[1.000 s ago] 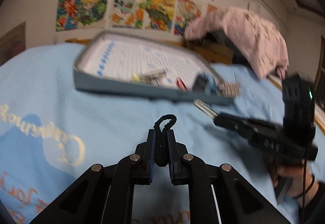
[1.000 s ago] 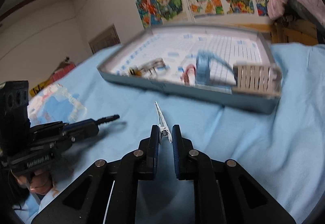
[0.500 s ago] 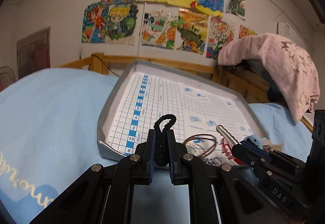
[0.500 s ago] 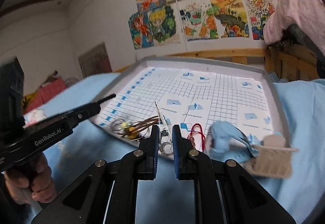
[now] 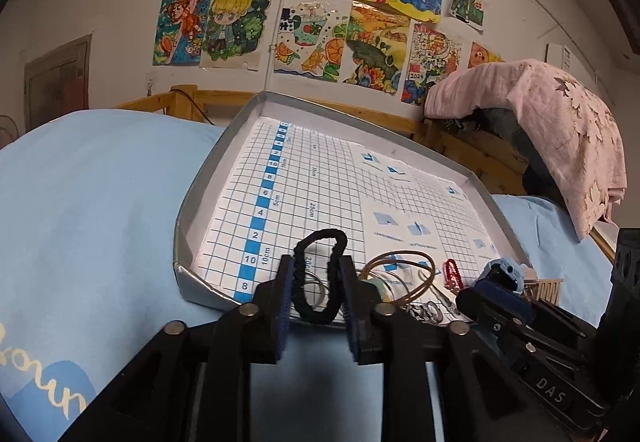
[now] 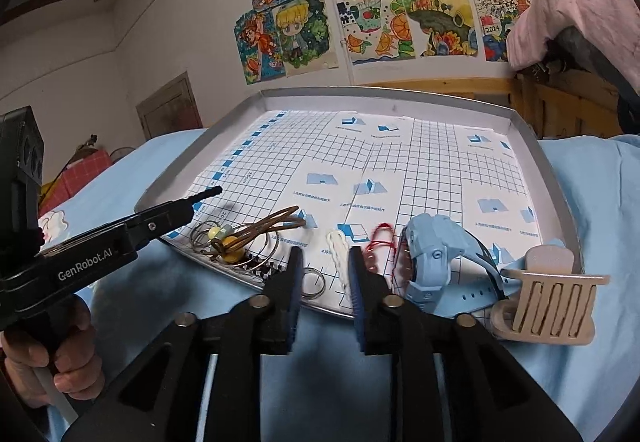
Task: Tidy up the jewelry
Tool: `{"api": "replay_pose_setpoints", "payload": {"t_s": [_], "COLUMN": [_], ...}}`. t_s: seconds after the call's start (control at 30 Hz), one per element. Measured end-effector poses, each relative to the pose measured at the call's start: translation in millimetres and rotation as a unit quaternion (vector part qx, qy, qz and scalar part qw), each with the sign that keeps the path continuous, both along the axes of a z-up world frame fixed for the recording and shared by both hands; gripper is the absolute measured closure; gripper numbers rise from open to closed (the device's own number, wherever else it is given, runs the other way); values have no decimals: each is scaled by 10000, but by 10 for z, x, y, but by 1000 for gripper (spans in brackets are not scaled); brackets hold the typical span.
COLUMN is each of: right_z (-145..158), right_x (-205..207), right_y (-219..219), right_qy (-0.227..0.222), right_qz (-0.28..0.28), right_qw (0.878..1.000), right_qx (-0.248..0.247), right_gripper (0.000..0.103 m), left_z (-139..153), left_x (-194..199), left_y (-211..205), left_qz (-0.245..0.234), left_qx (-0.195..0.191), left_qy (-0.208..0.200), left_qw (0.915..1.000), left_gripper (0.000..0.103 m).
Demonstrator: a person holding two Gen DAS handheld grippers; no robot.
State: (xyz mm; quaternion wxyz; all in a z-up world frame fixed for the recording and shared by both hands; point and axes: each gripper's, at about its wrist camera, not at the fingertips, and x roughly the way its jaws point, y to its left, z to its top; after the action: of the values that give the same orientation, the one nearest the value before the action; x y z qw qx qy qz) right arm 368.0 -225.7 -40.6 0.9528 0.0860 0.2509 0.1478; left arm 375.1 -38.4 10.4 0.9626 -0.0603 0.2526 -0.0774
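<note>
A grey tray [image 5: 216,161] with a gridded paper liner lies on a blue bedsheet; it also shows in the right wrist view [image 6: 554,177]. My left gripper [image 5: 316,282] is open over the tray's near edge, with a black hair tie [image 5: 318,274] hanging loosely between its fingers. My right gripper [image 6: 324,274] is open over the near edge, with a white clip [image 6: 338,248] lying in the tray between its fingers. In the tray lie wire bangles with beads [image 6: 232,238], a small ring [image 6: 314,282], a red cord [image 6: 380,238] and a blue watch [image 6: 436,254].
A wooden comb-like holder [image 6: 548,302] rests at the tray's near right corner. A wooden bed rail [image 5: 320,109] and a pink cloth [image 5: 560,129] are behind the tray. Drawings cover the wall.
Both grippers moved forward to the tray's near edge and opened. The right one let go of the clip into the tray; the hair tie now hangs loose in the left.
</note>
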Motion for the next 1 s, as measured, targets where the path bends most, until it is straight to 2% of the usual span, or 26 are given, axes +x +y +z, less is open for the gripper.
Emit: {"api": "replay_pose_setpoints", "payload": {"t_s": [0.07, 0.13, 0.27, 0.3, 0.37, 0.5, 0.57, 0.63, 0.73, 0.87, 0.9, 1.0], "right_z": [0, 32, 95, 117, 163, 273, 315, 363, 440, 548, 589, 664], "right_x": [-36, -129, -296, -361, -471, -693, -821, -995, -1193, -1483, -1603, -1929], "right_y": [-27, -80, -225, -268, -334, -445, -476, -500, -535, -563, -554, -499], "right_qy": [-79, -221, -507, -592, -736, -974, -1063, -1191, -1300, -1397, -1484, -1677], "right_qz": [-61, -141, -390, -470, -596, -734, -762, -781, -755, -762, -773, -792], "right_qw": [9999, 9995, 9974, 9964, 9946, 9912, 9901, 9888, 9874, 9862, 9850, 9823], "right_qx": [50, 161, 325, 376, 433, 511, 513, 455, 487, 465, 419, 266], "right_gripper": [73, 72, 72, 69, 61, 48, 42, 26, 10, 6, 1, 1], "left_z": [17, 40, 82, 91, 124, 232, 285, 355, 462, 589, 619, 687], "left_x": [-38, -95, -174, -198, -297, -587, -741, -959, -1265, -1662, -1765, -2050], "left_y": [-12, -14, 21, 31, 38, 21, 15, 17, 28, 78, 96, 141], "left_qz": [-29, 33, 98, 103, 123, 121, 109, 122, 125, 156, 158, 152], "left_qx": [8, 48, -16, -52, -86, -28, -15, 8, 51, -40, -53, -95], "left_qy": [-73, -189, -205, -208, -278, -505, -595, -774, -1018, -1185, -1234, -1352], "left_qw": [10000, 9998, 9997, 9997, 9995, 9986, 9982, 9969, 9947, 9928, 9922, 9907], "left_gripper": [59, 49, 47, 45, 31, 17, 6, 1, 0, 0, 0, 0]}}
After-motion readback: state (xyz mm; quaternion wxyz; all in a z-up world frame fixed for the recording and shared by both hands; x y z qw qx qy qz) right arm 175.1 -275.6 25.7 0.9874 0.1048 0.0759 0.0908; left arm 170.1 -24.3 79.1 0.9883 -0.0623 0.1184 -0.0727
